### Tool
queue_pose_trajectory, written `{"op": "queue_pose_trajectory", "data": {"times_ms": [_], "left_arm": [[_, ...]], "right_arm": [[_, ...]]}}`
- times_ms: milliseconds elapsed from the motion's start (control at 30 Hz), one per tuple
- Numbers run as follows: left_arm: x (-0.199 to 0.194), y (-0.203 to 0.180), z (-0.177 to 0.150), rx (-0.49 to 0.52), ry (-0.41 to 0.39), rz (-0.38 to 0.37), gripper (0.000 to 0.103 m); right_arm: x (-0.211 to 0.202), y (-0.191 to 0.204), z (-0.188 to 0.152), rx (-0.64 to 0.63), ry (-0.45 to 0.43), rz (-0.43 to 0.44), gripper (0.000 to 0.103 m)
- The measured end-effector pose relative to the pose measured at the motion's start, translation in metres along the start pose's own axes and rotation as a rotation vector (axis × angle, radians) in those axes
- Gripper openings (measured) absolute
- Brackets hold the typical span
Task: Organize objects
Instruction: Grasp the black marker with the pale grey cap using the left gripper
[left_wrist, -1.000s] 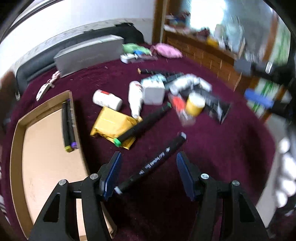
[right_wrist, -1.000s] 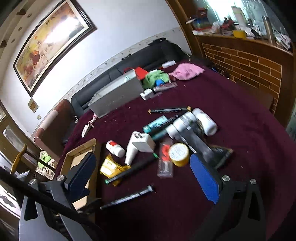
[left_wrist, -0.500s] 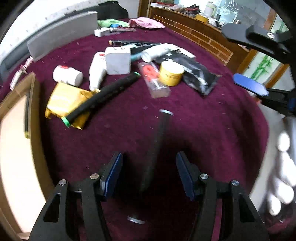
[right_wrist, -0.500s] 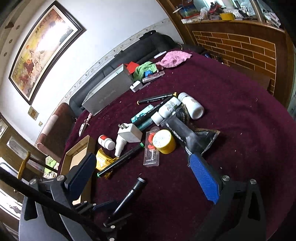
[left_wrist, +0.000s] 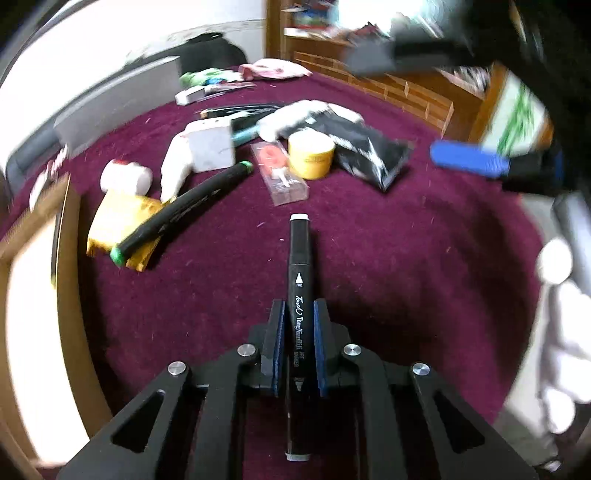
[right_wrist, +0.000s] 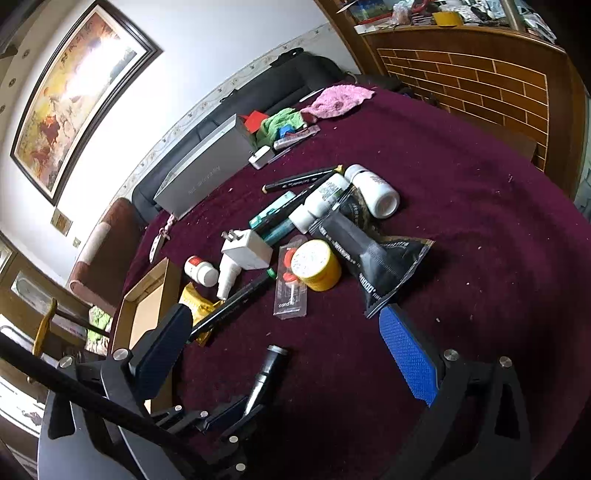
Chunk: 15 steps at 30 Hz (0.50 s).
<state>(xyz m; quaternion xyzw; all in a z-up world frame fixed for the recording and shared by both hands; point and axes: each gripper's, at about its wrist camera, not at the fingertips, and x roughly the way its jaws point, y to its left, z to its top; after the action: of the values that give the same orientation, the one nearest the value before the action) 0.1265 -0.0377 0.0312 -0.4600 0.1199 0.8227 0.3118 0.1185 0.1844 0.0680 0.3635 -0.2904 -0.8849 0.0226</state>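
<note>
My left gripper (left_wrist: 298, 314) is shut on a black marker (left_wrist: 300, 258) with white lettering, which points forward above the maroon tablecloth (left_wrist: 406, 240). The marker and the left gripper also show low in the right wrist view (right_wrist: 271, 363). My right gripper (right_wrist: 288, 347) is open and empty above the table. A second black marker with a green cap (left_wrist: 184, 212) lies across a yellow packet (left_wrist: 118, 218). A shallow cardboard tray (left_wrist: 66, 258) sits at the left and holds markers at its edge.
A pile lies further back: white charger (right_wrist: 246, 252), white bottles (right_wrist: 373, 190), yellow jar (right_wrist: 316, 264), black pouch (right_wrist: 373, 254), clear packet (right_wrist: 291, 291). A grey box (right_wrist: 207, 170) and cloths (right_wrist: 338, 99) stand at the far edge.
My left gripper has closed on the black marker, which lay loose between the open fingers before, and now holds it pointing straight ahead. The right gripper has stayed open.
</note>
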Motion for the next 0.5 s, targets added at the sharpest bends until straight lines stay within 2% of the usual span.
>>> {"op": "queue_pose_trajectory", "data": {"times_ms": [100,233,300,433,500], "left_arm": [[-0.022,0.025,-0.007,-0.114,-0.054,-0.102,0.011],[-0.059,0.059,-0.021,-0.226,-0.140,-0.131,0.011],[-0.065,0.069,-0.020,-0.267,-0.161,-0.138,0.011],[-0.080,0.093,-0.030,-0.340,-0.211,-0.149,0.011],[-0.088,0.104,-0.037,-0.372,-0.231,-0.154,0.011]], "right_arm": [[0.001,0.006,0.002,-0.016,0.023,0.034,0.102],[0.016,0.019,0.008,0.008,0.100,0.150,0.102],[0.030,0.026,0.010,0.015,0.138,0.176,0.102],[0.065,0.048,0.007,0.013,0.264,0.257,0.098],[0.085,0.058,0.003,0.030,0.335,0.282,0.091]]}}
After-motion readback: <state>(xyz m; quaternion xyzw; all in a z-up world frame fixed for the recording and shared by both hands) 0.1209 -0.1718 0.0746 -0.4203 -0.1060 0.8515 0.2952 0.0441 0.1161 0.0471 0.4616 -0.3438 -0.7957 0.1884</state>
